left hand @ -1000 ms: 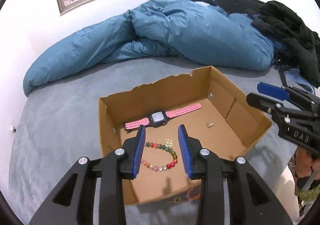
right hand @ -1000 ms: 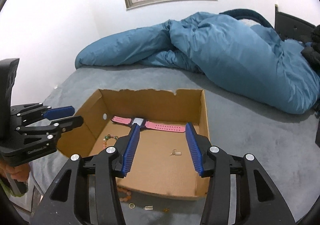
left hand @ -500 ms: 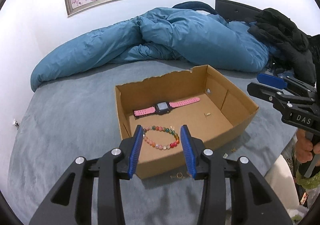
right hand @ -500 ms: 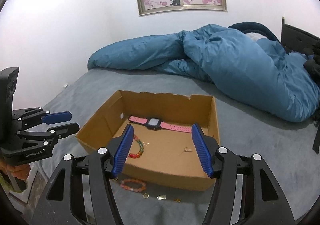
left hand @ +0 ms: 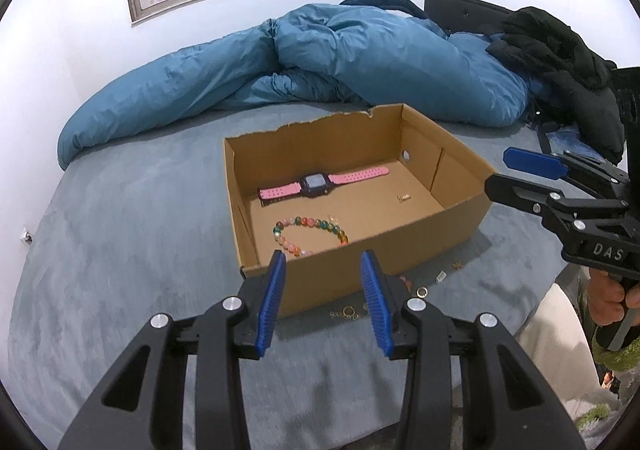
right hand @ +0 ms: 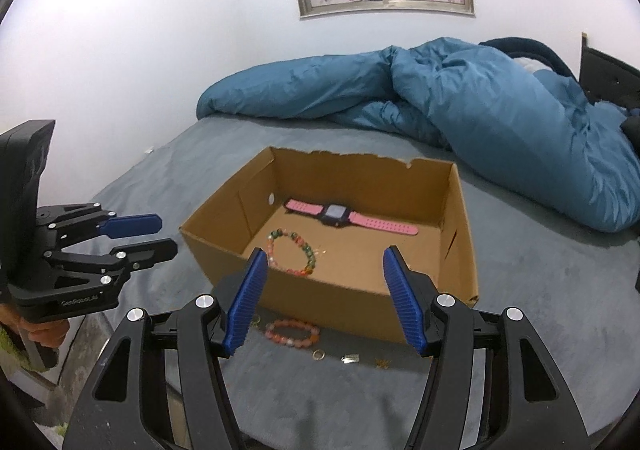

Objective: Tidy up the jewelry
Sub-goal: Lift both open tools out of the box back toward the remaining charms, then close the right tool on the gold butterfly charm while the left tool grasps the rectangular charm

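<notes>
An open cardboard box (left hand: 464, 217) (right hand: 340, 298) sits on the grey bed. Inside lie a pink-strapped watch (left hand: 316, 182) (right hand: 336, 214), a multicoloured bead bracelet (left hand: 308, 230) (right hand: 292, 250) and a small gold piece (left hand: 404, 197). In front of the box lie an orange bead bracelet (right hand: 293, 332), gold rings (left hand: 347, 313) (right hand: 318, 354) and small gold charms (right hand: 350, 358). My left gripper (left hand: 323, 292) is open and empty, before the box's near wall. My right gripper (right hand: 323, 292) is open and empty, above the orange bracelet.
A crumpled blue duvet (left hand: 320, 61) (right hand: 460, 113) lies across the far side of the bed. Black clothing (left hand: 560, 61) is piled at the right by a dark headboard. The bed's near edge runs just behind both grippers. A white wall with a flowered window stands behind.
Both grippers have pulled back and up from over the box to in front of it. The right gripper's jaws have opened wider. The items in the box have not moved.
</notes>
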